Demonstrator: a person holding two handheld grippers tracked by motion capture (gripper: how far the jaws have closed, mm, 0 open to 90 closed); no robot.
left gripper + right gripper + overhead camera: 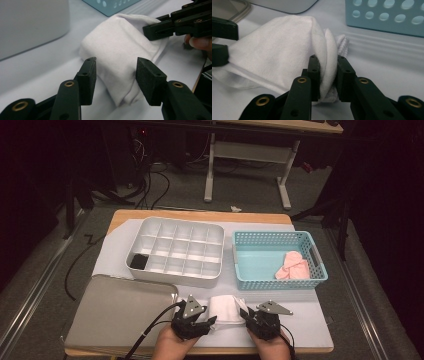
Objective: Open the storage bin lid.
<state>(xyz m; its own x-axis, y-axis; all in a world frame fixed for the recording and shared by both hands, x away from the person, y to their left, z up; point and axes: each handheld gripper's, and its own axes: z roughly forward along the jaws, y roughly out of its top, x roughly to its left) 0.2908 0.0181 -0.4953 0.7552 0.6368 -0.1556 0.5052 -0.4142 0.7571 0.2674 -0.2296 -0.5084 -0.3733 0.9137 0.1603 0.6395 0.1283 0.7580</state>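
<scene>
Pinching the white cloth (pixel 287 52) in my right tool (pixel 328 72); my left tool (pixel 116 75) gapes, straddling its opposite end.

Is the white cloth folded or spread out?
Folded: the white cloth sits as a thick doubled bundle, its layered edge pinched in the right claw.

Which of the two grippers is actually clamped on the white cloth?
The right gripper: its jaws pinch a fold of the white cloth. The left gripper stands open around the other end.
</scene>
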